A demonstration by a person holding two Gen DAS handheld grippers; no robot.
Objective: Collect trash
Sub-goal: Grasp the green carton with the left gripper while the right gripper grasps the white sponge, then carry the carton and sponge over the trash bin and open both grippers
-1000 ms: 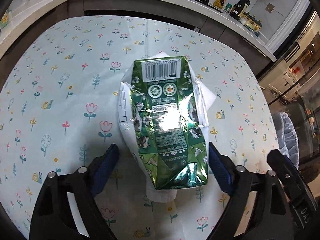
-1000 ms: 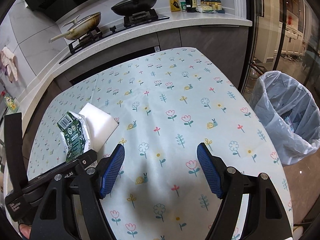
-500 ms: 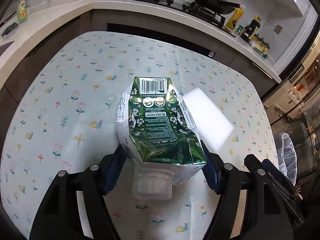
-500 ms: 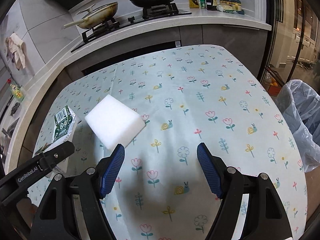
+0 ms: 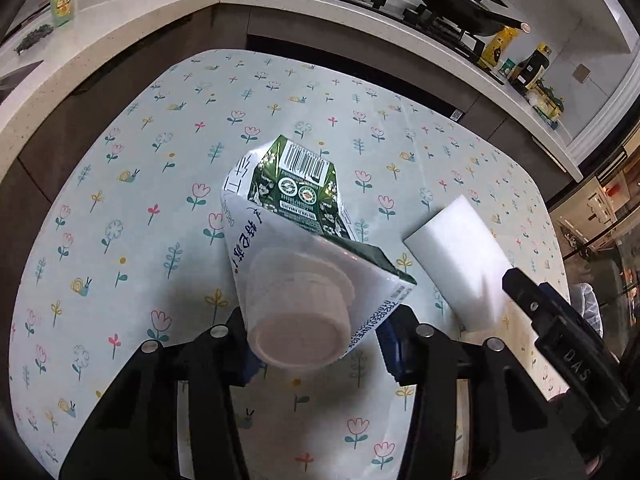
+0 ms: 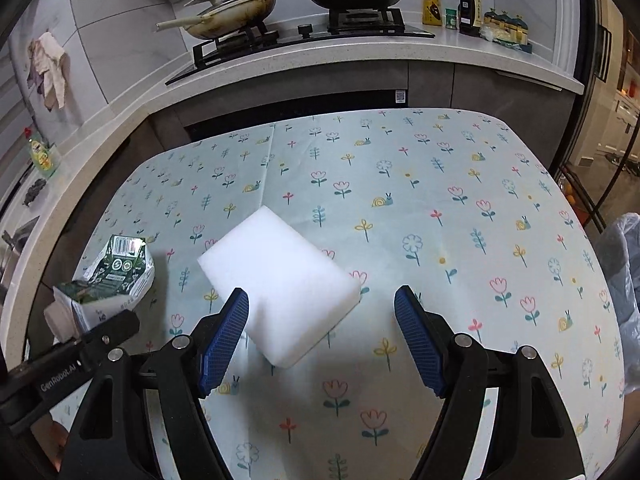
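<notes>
Two grabs going, both iffy. Left gripper (image 5: 316, 344) just closing, now pinching crushed milk carton (image 5: 296, 216) near capped end, could slip out. Right gripper (image 6: 322, 332) wide, just widened; white sponge block (image 6: 280, 284) between jaws, skewed, untouched, may get shoved away.

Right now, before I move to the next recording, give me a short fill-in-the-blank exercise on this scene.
1. The left tool is closed on a crushed green and white ____.
2. The white sponge lies on the flowered tablecloth, in front of the open ____ tool.
3. On the stove behind the table sit two ____.
4. The barcode on the carton is printed in ____ bars.

Missing words: carton; right; pans; black
</notes>
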